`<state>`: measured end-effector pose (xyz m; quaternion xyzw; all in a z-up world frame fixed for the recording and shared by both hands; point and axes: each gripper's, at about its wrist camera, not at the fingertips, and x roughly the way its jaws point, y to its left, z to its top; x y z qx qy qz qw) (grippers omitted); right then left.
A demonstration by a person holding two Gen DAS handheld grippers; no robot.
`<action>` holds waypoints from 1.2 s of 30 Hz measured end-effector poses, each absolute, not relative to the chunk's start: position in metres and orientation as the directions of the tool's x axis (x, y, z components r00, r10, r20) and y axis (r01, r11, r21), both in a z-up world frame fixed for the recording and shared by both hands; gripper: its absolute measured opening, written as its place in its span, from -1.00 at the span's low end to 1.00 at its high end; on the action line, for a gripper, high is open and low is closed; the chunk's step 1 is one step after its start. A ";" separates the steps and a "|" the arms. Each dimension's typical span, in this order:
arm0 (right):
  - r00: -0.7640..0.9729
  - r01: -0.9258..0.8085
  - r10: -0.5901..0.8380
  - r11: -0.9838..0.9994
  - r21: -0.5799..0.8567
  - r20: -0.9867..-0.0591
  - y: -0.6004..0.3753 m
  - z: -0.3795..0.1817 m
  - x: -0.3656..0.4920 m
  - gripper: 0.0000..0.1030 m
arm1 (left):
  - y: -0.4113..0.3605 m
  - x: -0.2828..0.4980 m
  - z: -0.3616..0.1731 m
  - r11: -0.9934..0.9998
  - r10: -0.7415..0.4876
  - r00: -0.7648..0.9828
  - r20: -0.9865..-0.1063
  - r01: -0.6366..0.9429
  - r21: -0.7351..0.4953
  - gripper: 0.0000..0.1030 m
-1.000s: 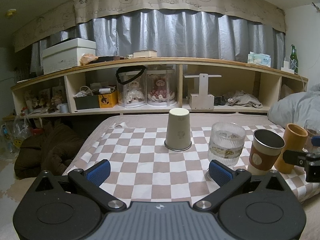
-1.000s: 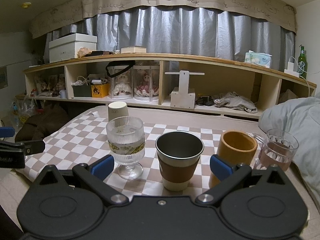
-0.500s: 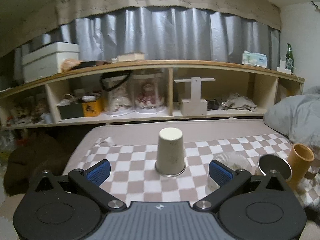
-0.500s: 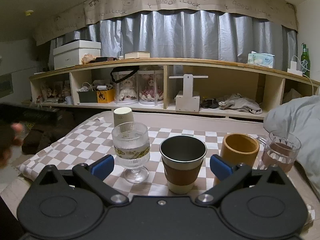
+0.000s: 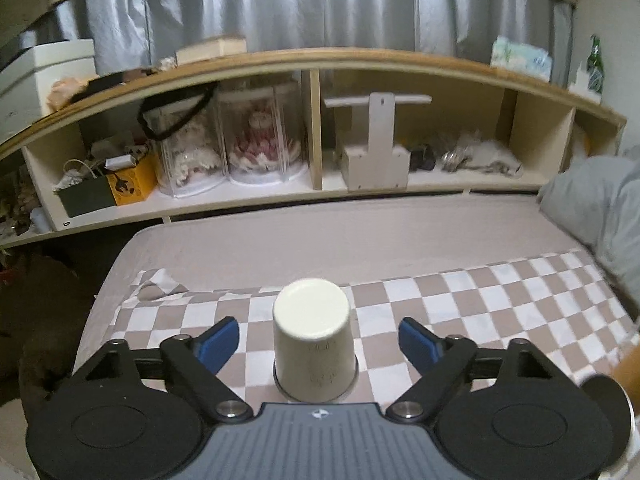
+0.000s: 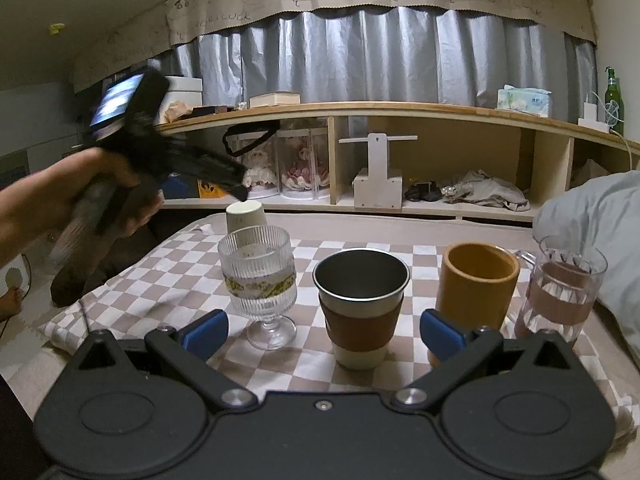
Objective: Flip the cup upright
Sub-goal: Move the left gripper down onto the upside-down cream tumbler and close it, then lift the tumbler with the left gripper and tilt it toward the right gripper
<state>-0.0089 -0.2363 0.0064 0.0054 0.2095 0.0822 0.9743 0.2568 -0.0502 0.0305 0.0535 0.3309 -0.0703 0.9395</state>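
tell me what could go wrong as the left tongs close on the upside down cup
1. The paper cup looks light; the open left tongs sit apart from its sides, so an uneven close could tip it or crush it.
2. The checked cloth is wrinkled at its corner; dragging could bunch it.
3. The glass stands close by; a wide flip might hit it.

Place: a bedroom at home
Signs: bed (image 5: 360,236), pillow (image 6: 592,216), curtains (image 6: 380,56), shelf (image 6: 400,110) of dolls (image 6: 298,162)
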 end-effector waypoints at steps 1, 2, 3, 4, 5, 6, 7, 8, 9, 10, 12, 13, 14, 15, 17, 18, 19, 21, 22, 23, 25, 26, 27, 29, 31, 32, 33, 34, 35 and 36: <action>0.897 -0.161 0.166 0.986 0.047 -0.409 -0.237 0.006 -0.009 1.00 | -0.052 0.265 0.030 0.984 -0.093 0.759 -0.645 0.167 0.054 0.66; 0.896 -0.164 0.170 0.985 0.051 -0.410 -0.238 0.005 -0.009 1.00 | -0.053 0.273 0.029 0.985 -0.091 0.746 -0.660 0.166 0.052 0.66; 0.895 -0.166 0.173 0.985 0.055 -0.411 -0.239 0.005 -0.009 1.00 | -0.054 0.281 0.028 0.986 -0.087 0.730 -0.678 0.160 0.047 0.66; 0.893 -0.167 0.177 0.984 0.060 -0.413 -0.240 0.004 -0.008 1.00 | -0.054 0.287 0.026 0.987 -0.080 0.716 -0.694 0.152 0.043 0.65; 0.891 -0.169 0.181 0.983 0.066 -0.416 -0.241 0.003 -0.008 1.00 | -0.055 0.294 0.024 0.989 -0.072 0.704 -0.706 0.144 0.043 0.64; 0.889 -0.170 0.185 0.983 0.072 -0.419 -0.242 0.002 -0.007 1.00 | -0.055 0.299 0.022 0.990 -0.063 0.692 -0.719 0.137 0.044 0.63; 0.887 -0.171 0.187 0.982 0.076 -0.422 -0.243 0.001 -0.006 1.00 | -0.056 0.305 0.021 0.990 -0.054 0.683 -0.729 0.132 0.050 0.56; 0.886 -0.171 0.189 0.982 0.079 -0.423 -0.244 0.001 -0.006 1.00 | -0.057 0.308 0.019 0.990 -0.046 0.675 -0.737 0.128 0.055 0.51; 0.885 -0.171 0.190 0.982 0.082 -0.425 -0.244 0.000 -0.005 1.00 | -0.057 0.312 0.018 0.990 -0.041 0.666 -0.745 0.126 0.057 0.50; 0.884 -0.172 0.192 0.981 0.085 -0.426 -0.245 0.000 -0.005 1.00 | -0.056 0.314 0.016 0.991 -0.039 0.657 -0.753 0.124 0.057 0.48; 0.884 -0.172 0.195 0.981 0.091 -0.425 -0.246 -0.001 -0.004 1.00 | -0.055 0.317 0.014 0.991 -0.035 0.642 -0.766 0.121 0.057 0.35; 0.883 -0.172 0.196 0.981 0.095 -0.425 -0.248 -0.001 -0.004 1.00 | -0.054 0.318 0.012 0.991 -0.031 0.636 -0.771 0.119 0.058 0.23; 0.883 -0.172 0.198 0.980 0.099 -0.426 -0.249 -0.001 -0.004 1.00 | -0.053 0.319 0.011 0.991 -0.039 0.631 -0.775 0.122 0.050 0.14; 0.882 -0.172 0.201 0.980 0.104 -0.427 -0.249 -0.001 -0.003 1.00 | -0.051 0.318 0.011 0.991 -0.057 0.630 -0.774 0.127 0.031 0.13; 0.881 -0.171 0.204 0.979 0.114 -0.427 -0.251 -0.001 -0.003 1.00 | -0.049 0.315 0.011 0.992 -0.058 0.636 -0.770 0.123 0.027 0.13; 0.881 -0.171 0.205 0.978 0.116 -0.427 -0.251 -0.001 -0.003 1.00 | -0.049 0.313 0.012 0.992 -0.058 0.639 -0.767 0.124 0.028 0.13; 0.881 -0.171 0.205 0.978 0.117 -0.427 -0.251 -0.002 -0.003 1.00 | -0.048 0.310 0.012 0.992 -0.056 0.641 -0.765 0.125 0.032 0.13; 0.880 -0.172 0.205 0.978 0.115 -0.429 -0.252 -0.002 -0.003 1.00 | -0.046 0.303 0.012 0.991 -0.049 0.645 -0.762 0.128 0.044 0.13; 0.880 -0.170 0.203 0.979 0.114 -0.430 -0.252 -0.002 -0.003 1.00 | -0.043 0.299 0.012 0.991 -0.047 0.646 -0.762 0.128 0.048 0.13; 0.879 -0.168 0.201 0.979 0.113 -0.432 -0.252 -0.002 -0.003 1.00 | -0.039 0.293 0.012 0.990 -0.046 0.647 -0.761 0.130 0.051 0.13; 0.880 -0.162 0.196 0.980 0.113 -0.433 -0.252 -0.003 -0.002 1.00 | -0.028 0.282 0.012 0.990 -0.048 0.647 -0.761 0.135 0.052 0.13; 0.880 -0.160 0.193 0.981 0.113 -0.433 -0.252 -0.003 -0.001 1.00 | -0.022 0.275 0.011 0.990 -0.045 0.648 -0.760 0.134 0.055 0.13; 0.881 -0.158 0.191 0.981 0.112 -0.432 -0.252 -0.003 -0.002 1.00 | -0.015 0.270 0.011 0.990 -0.045 0.650 -0.759 0.131 0.054 0.13; 0.885 -0.153 0.184 0.983 0.106 -0.429 -0.251 -0.003 -0.002 1.00 | 0.000 0.253 0.009 0.992 -0.054 0.666 -0.744 0.122 0.038 0.13; 0.887 -0.150 0.178 0.984 0.099 -0.426 -0.250 -0.003 -0.003 1.00 | 0.012 0.237 0.008 0.994 -0.062 0.687 -0.724 0.110 0.020 0.13; 0.888 -0.147 0.174 0.984 0.096 -0.425 -0.249 -0.003 -0.004 1.00 | 0.018 0.227 0.008 0.994 -0.067 0.698 -0.713 0.104 0.008 0.13; 0.890 -0.145 0.170 0.985 0.092 -0.424 -0.248 -0.002 -0.005 1.00 | 0.022 0.218 0.007 0.995 -0.076 0.707 -0.703 0.104 -0.003 0.13; 0.891 -0.142 0.166 0.986 0.089 -0.422 -0.247 -0.002 -0.005 1.00 | 0.026 0.210 0.006 0.994 -0.087 0.712 -0.697 0.106 -0.016 0.13; 0.892 -0.139 0.162 0.987 0.085 -0.421 -0.247 -0.001 -0.006 1.00 | 0.030 0.201 0.005 0.994 -0.096 0.714 -0.693 0.111 -0.023 0.13; 0.894 -0.137 0.159 0.987 0.082 -0.419 -0.246 0.000 -0.007 1.00 | 0.032 0.193 0.004 0.993 -0.104 0.712 -0.695 0.119 -0.026 0.13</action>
